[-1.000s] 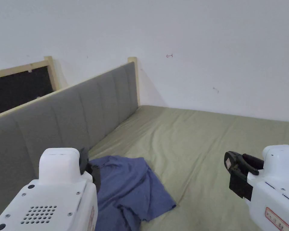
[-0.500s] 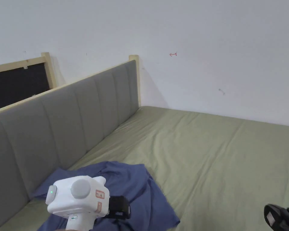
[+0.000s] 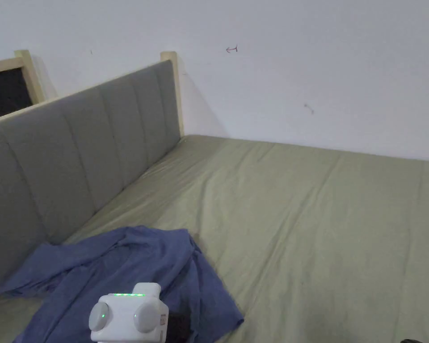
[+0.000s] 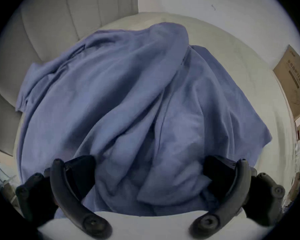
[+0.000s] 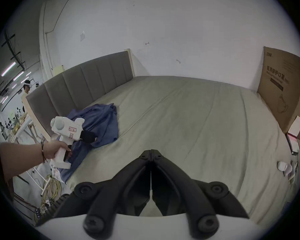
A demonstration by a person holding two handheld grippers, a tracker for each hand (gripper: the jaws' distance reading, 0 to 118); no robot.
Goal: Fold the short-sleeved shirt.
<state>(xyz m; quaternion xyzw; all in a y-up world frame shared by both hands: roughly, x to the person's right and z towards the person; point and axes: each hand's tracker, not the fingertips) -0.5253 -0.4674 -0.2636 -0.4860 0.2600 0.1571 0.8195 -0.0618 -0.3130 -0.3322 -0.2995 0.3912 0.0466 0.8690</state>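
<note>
shirt (image 3: 119,263): lay crumpled on the bed (image 3: 307,210), against the headboard (image 3: 75,147) | left gripper (image 4: 148,174): jaws spread wide over the blue cloth (not pinching it) | right gripper (image 5: 151,152): jaws pressed together, empty, well apart from the shirt

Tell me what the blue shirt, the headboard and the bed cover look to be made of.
Blue shirt: soft matte woven cloth, probably cotton or a blend; it drapes in loose, rounded folds with no shine.
Headboard: grey fabric upholstery, seemingly padded, stitched into vertical panels, edged by pale, unpainted-looking wood.
Bed cover: thin olive-green woven sheet, matte, with long shallow creases.
</note>
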